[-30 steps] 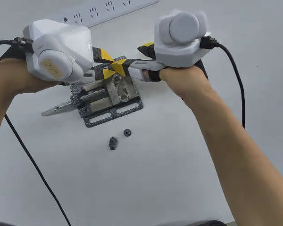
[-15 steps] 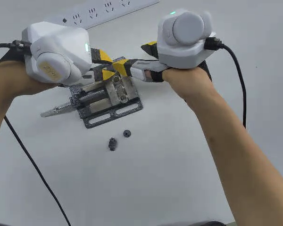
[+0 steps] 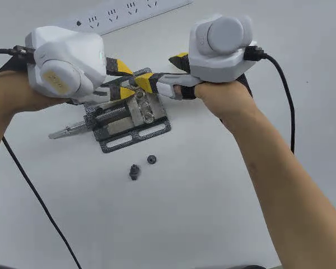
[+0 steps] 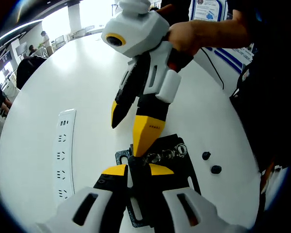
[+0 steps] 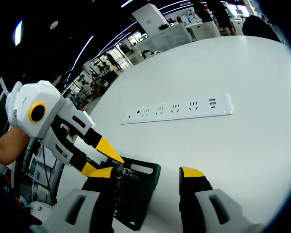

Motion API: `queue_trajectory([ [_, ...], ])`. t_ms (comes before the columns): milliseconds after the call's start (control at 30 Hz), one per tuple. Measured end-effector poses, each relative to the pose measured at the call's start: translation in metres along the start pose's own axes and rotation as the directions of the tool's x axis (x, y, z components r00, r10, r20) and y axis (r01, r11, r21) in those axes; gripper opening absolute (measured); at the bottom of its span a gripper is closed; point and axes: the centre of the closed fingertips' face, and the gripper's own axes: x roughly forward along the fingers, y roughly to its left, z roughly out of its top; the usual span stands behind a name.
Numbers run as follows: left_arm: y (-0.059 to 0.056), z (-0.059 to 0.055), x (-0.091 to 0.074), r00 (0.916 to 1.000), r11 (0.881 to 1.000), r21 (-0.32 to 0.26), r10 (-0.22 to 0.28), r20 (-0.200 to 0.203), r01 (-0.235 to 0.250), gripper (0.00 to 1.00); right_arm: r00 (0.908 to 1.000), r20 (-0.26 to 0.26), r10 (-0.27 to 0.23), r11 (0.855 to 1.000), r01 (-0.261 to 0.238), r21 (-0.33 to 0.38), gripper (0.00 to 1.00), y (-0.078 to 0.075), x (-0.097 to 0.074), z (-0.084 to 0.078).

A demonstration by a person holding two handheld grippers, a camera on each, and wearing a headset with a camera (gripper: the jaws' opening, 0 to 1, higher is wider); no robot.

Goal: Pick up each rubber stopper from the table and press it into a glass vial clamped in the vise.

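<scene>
My left gripper (image 3: 130, 83) (image 4: 137, 169) hangs over the black vise (image 3: 134, 134) (image 4: 184, 170), shut on a dark rubber stopper (image 4: 136, 162) (image 5: 119, 172). Several glass vials (image 3: 144, 112) (image 4: 167, 154) stand in a row in the vise. My right gripper (image 3: 153, 70) (image 5: 148, 174) comes in from the right and is wide open. Its near jaw rests its yellow tip on the held stopper, while its other jaw stands off over bare table. Two loose stoppers (image 3: 151, 159) (image 3: 134, 171) lie on the table in front of the vise.
A white power strip (image 3: 129, 11) (image 5: 179, 110) lies along the far edge behind the vise. The vise's screw handle (image 3: 67, 131) sticks out to the left. A black cable (image 3: 283, 89) trails from the right gripper, another (image 3: 28, 185) from the left.
Both grippers have sunk slightly toward the vise, and the right gripper's near jaw has slid a little left onto the left gripper's tips. The loose stoppers have not moved.
</scene>
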Motion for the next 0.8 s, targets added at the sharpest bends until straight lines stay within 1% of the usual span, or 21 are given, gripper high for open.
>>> queue_trajectory([
  [33,0.0012,-0.0001,-0.0004,1.0,1.0,-0.004,0.001,0.005,-0.001,0.12,1.0,0.0,0.0,1.0,0.0,0.0,0.54,-0.0004,-0.0002,-0.0001],
  [100,0.0018,0.002,-0.0007,0.9995,1.0,-0.027,-0.011,0.03,0.012,0.12,1.0,-0.001,0.002,1.0,-0.002,-0.001,0.54,-0.0008,-0.0008,-0.0009],
  [167,0.0044,0.0013,-0.0014,0.9986,0.999,-0.042,-0.018,0.05,0.02,0.12,1.0,-0.003,0.004,1.0,-0.005,-0.002,0.54,-0.0005,-0.0012,-0.0012],
  [200,0.0062,0.0016,-0.0009,0.9983,0.999,-0.048,-0.016,0.056,0.019,0.12,1.0,-0.004,0.006,1.0,-0.006,-0.002,0.54,0.0,-0.0011,-0.0015],
  [300,0.0052,0.0035,0.0006,0.997,0.998,-0.052,-0.031,0.071,0.035,0.09,0.9999,-0.007,0.011,1.0,-0.011,-0.001,0.54,0.0,-0.0014,-0.0025],
  [400,0.0044,0.0049,0.002,0.9964,0.998,-0.037,-0.038,0.076,0.041,0.08,0.9999,-0.008,0.012,1.0,-0.012,-0.001,0.54,-0.001,-0.0012,-0.0031],
  [633,0.004,0.0069,0.0018,0.9957,0.999,-0.007,-0.036,0.085,0.037,0.08,0.9998,-0.011,0.013,1.0,-0.013,0.002,0.55,-0.0024,-0.0016,-0.0048],
  [767,0.0024,0.0094,0.0015,0.9966,0.999,0.023,-0.028,0.078,0.027,0.07,0.9998,-0.017,0.011,1.0,-0.011,0.002,0.55,-0.0023,-0.0021,-0.0055],
  [800,0.0025,0.0068,0.0004,0.997,0.999,0.039,-0.027,0.072,0.024,0.07,0.9997,-0.02,0.012,1.0,-0.012,0.002,0.56,-0.0014,-0.0024,-0.0058],
])
